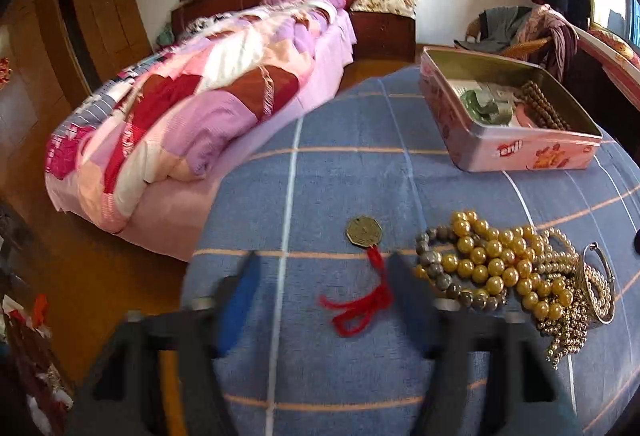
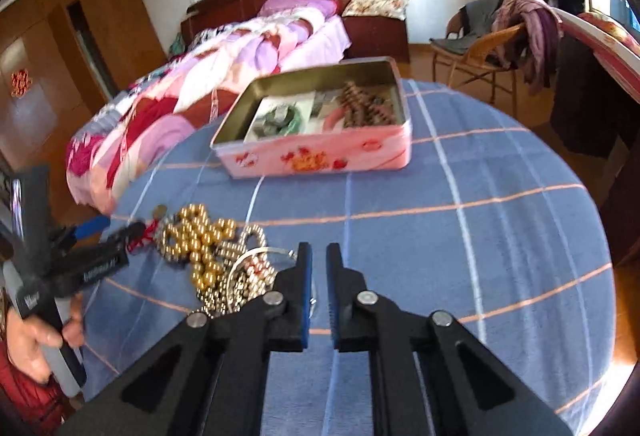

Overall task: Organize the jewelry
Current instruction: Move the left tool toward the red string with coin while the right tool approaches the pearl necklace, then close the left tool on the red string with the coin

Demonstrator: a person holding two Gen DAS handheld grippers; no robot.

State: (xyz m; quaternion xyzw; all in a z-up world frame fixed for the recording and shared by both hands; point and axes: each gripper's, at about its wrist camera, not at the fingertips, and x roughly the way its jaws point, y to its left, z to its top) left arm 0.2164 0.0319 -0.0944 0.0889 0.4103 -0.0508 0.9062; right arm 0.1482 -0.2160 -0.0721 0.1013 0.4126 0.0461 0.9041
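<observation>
A pile of gold bead necklaces (image 1: 512, 268) lies on the blue checked tablecloth (image 1: 344, 179), with a silver bangle (image 1: 600, 288) at its right. A brass octagonal charm (image 1: 363, 232) with a red string (image 1: 362, 304) lies left of the pile. My left gripper (image 1: 324, 268) is open, its fingers either side of the red string. An open pink tin (image 1: 516, 151) holds brown beads and green items. In the right wrist view the pile (image 2: 204, 248) is left of my right gripper (image 2: 319, 256), which is nearly shut and empty, and the tin (image 2: 320, 155) stands beyond.
A bed with a pink patchwork quilt (image 1: 192, 103) stands beyond the table's left edge. A chair draped with clothes (image 2: 500, 31) stands at the far right. The left gripper (image 2: 116, 236) and the hand holding it show at the left in the right wrist view.
</observation>
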